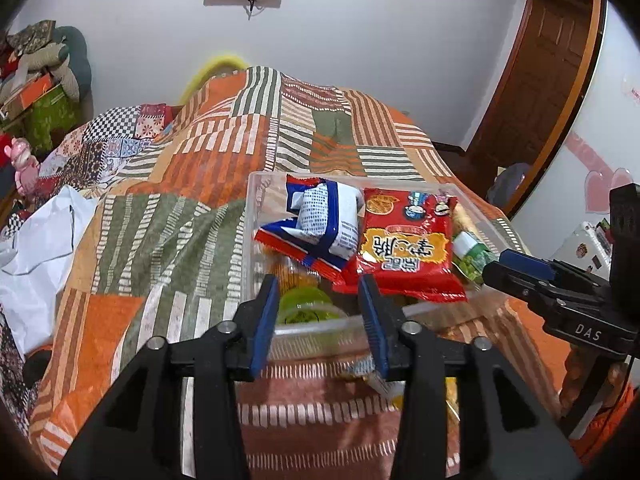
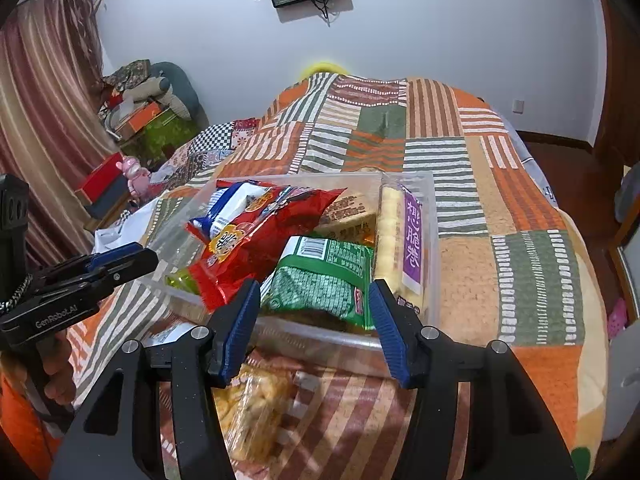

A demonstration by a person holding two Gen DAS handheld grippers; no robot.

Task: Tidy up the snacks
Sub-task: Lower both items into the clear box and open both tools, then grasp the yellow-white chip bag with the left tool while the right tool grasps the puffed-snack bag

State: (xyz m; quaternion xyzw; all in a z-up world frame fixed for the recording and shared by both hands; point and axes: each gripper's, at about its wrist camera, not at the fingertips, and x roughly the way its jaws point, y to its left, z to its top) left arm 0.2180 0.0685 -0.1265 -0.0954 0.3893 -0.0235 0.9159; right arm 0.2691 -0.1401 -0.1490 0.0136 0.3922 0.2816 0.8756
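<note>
Both grippers tilt downward over the near edge of the clear plastic bin (image 1: pixel 256 208), which sits on the striped bedspread (image 1: pixel 192 168) toward its near edge. The left gripper (image 1: pixel 320 320) hangs at the bin's near left corner with its blue pads apart and nothing pinched between them; a green cup (image 1: pixel 304 304) lies just beyond. The right gripper (image 2: pixel 316 320) hangs at the near right corner, pads spread either side of the green packet (image 2: pixel 324 276) without pressing it. A red packet (image 1: pixel 404 240) and a blue-and-white packet (image 1: pixel 320 220) are piled in the bin. A loose bag of snacks (image 2: pixel 256 408) lies on the bedspread below the right gripper.
</note>
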